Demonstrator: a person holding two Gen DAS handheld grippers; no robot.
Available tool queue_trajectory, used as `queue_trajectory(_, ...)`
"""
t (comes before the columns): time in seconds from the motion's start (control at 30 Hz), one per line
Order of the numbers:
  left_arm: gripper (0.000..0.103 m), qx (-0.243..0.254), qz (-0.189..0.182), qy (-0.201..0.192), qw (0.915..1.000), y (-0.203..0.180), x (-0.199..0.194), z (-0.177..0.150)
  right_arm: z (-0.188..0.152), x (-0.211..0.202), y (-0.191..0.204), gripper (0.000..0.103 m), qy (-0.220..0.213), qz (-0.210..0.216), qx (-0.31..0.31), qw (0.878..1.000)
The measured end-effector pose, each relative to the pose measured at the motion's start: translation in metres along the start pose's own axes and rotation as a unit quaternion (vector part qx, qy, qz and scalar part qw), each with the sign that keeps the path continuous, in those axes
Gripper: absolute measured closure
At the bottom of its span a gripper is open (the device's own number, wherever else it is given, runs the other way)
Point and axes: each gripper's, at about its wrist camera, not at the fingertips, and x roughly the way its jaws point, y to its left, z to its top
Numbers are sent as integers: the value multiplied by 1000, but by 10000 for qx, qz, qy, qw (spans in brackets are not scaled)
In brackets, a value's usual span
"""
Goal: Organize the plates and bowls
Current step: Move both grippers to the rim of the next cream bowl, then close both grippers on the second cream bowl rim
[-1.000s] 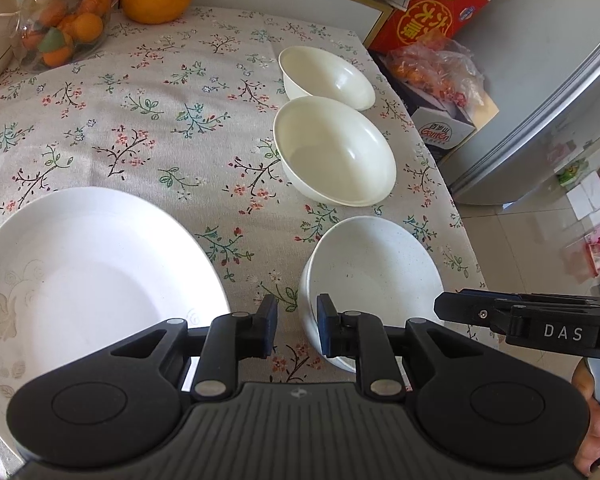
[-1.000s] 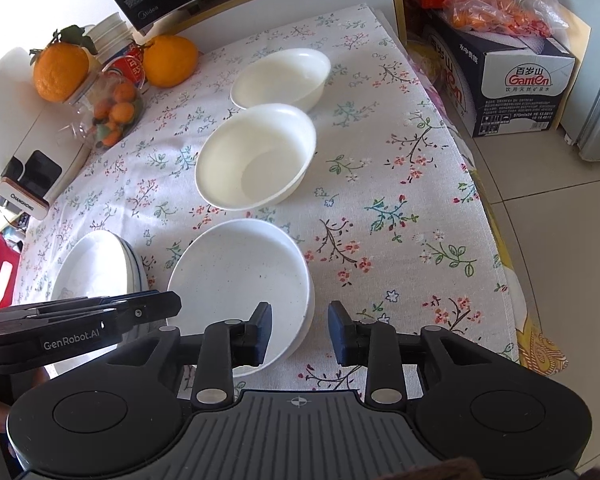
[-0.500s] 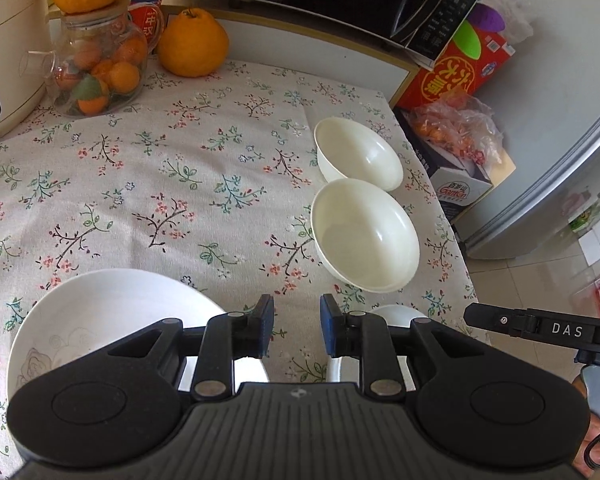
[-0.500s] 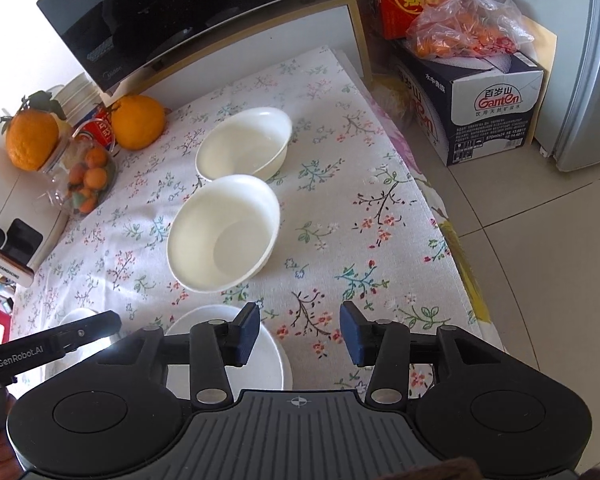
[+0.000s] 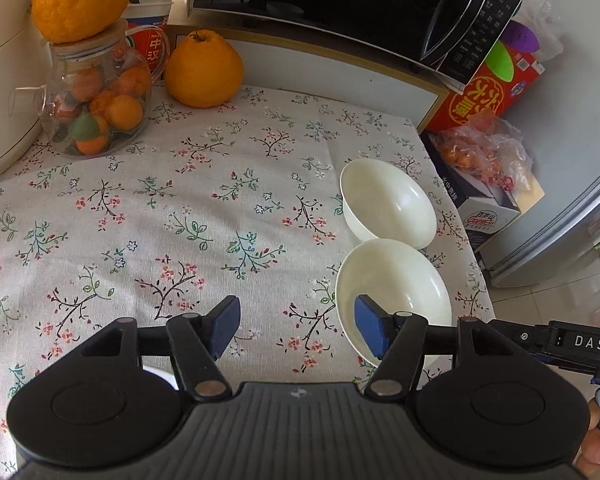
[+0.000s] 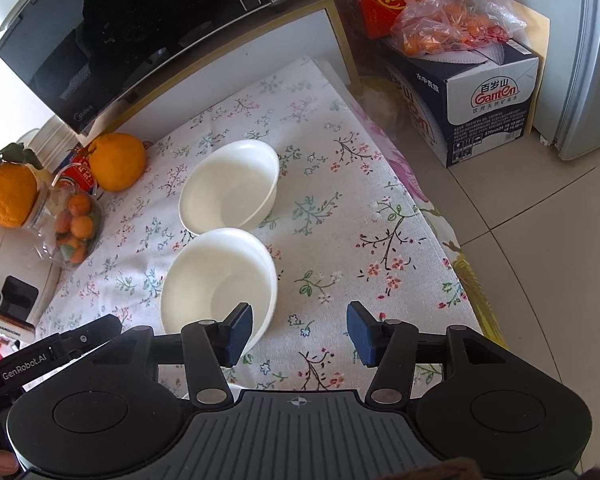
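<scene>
Two white bowls stand in a row on the floral tablecloth point(image 5: 180, 208). The near bowl point(image 5: 396, 280) point(image 6: 216, 276) lies just ahead of both grippers, the far bowl point(image 5: 388, 204) point(image 6: 230, 186) right behind it. My left gripper point(image 5: 296, 330) hovers over the cloth with its jaws opening and nothing between them; its right pad overlaps the near bowl's rim in the picture. My right gripper point(image 6: 300, 334) is also opening and empty, its left pad in front of the same bowl's near edge. The plates and the third bowl are hidden below the grippers.
A glass jar of small oranges point(image 5: 96, 112) point(image 6: 66, 224) and big oranges point(image 5: 202, 70) point(image 6: 118, 162) sit at the table's back. A microwave point(image 5: 360, 4) stands behind. Boxes point(image 6: 472, 100) and a bag of fruit point(image 6: 456, 20) sit on the floor beside the right table edge.
Both grippers pulled back and tilted up from the near bowl and plates, which dropped out of sight. Both sets of jaws spread wider, the left most sharply.
</scene>
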Motion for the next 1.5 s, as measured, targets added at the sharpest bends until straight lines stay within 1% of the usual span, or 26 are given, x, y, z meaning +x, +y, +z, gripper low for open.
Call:
queue_trajectory(0.1, 40, 136, -2, 95, 9999, -9, 6, 4, 5, 11, 5, 51, 108, -68, -72, 9999)
queue_trajectory(0.2, 40, 350, -4, 209, 9992, -18, 11, 7, 11, 18, 9, 51, 255, 91, -43, 9996)
queue_trajectory(0.27, 40, 484, 67, 272, 9984, -22, 17, 9, 16, 22, 12, 51, 341, 145, -40, 9993)
queue_trajectory(0.33, 41, 524, 148, 331, 9980, -23, 26, 12, 21, 27, 16, 51, 422, 88, -115, 9990)
queue_trajectory(0.43, 47, 455, 146, 438, 9979, -21, 39, 12, 22, 36, 18, 51, 531, -49, -187, 9984)
queue_trajectory(0.47, 52, 427, 115, 522, 9977, -21, 44, 11, 21, 38, 18, 51, 568, -38, -147, 9983)
queue_trajectory(0.5, 54, 422, 98, 571, 9974, -21, 46, 10, 21, 39, 18, 51, 594, -4, -131, 9981)
queue_trajectory(0.6, 54, 506, 146, 520, 9973, -24, 47, 7, 19, 43, 20, 51, 618, -19, -165, 9980)
queue_trajectory(0.67, 54, 499, 111, 523, 9973, -24, 48, 6, 19, 46, 21, 51, 661, -13, -145, 9977)
queue_trajectory(0.73, 56, 498, 83, 520, 9974, -24, 49, 6, 18, 47, 22, 52, 673, 3, -145, 9976)
queue_trajectory(0.8, 60, 545, 91, 532, 9971, -26, 51, 5, 17, 48, 22, 52, 654, -21, -168, 9977)
queue_trajectory(0.83, 61, 556, 91, 543, 9969, -26, 51, 5, 17, 50, 22, 55, 663, -31, -169, 9977)
queue_trajectory(0.97, 65, 556, 90, 586, 9967, -26, 52, 2, 14, 55, 24, 58, 736, -65, -182, 9971)
queue_trajectory(1.07, 67, 594, 69, 582, 9965, -27, 52, 2, 12, 57, 28, 63, 743, -7, -217, 9970)
queue_trajectory(1.1, 68, 607, 62, 559, 9966, -27, 52, 2, 12, 57, 29, 66, 743, 3, -221, 9970)
queue_trajectory(1.13, 69, 613, 53, 544, 9966, -27, 52, 3, 11, 58, 30, 72, 754, 4, -239, 9969)
queue_trajectory(1.17, 72, 613, 47, 535, 9967, -26, 52, 3, 10, 59, 31, 75, 761, -13, -246, 9968)
queue_trajectory(1.2, 79, 603, 27, 547, 9967, -26, 54, 2, 9, 61, 32, 83, 782, -38, -238, 9966)
queue_trajectory(1.23, 83, 578, -11, 589, 9966, -26, 55, 1, 8, 63, 33, 88, 824, -56, -239, 9963)
queue_trajectory(1.27, 88, 518, -71, 645, 9965, -25, 57, 0, 7, 64, 34, 90, 853, -86, -260, 9960)
queue_trajectory(1.3, 90, 471, -109, 673, 9966, -25, 58, -1, 7, 64, 35, 90, 826, -102, -280, 9961)
queue_trajectory(1.4, 91, 519, -76, 595, 9968, -27, 55, -2, 8, 59, 36, 90, 702, -72, -274, 9971)
queue_trajectory(1.5, 92, 436, -131, 493, 9977, -27, 48, 0, 9, 51, 34, 91, 613, 31, -216, 9979)
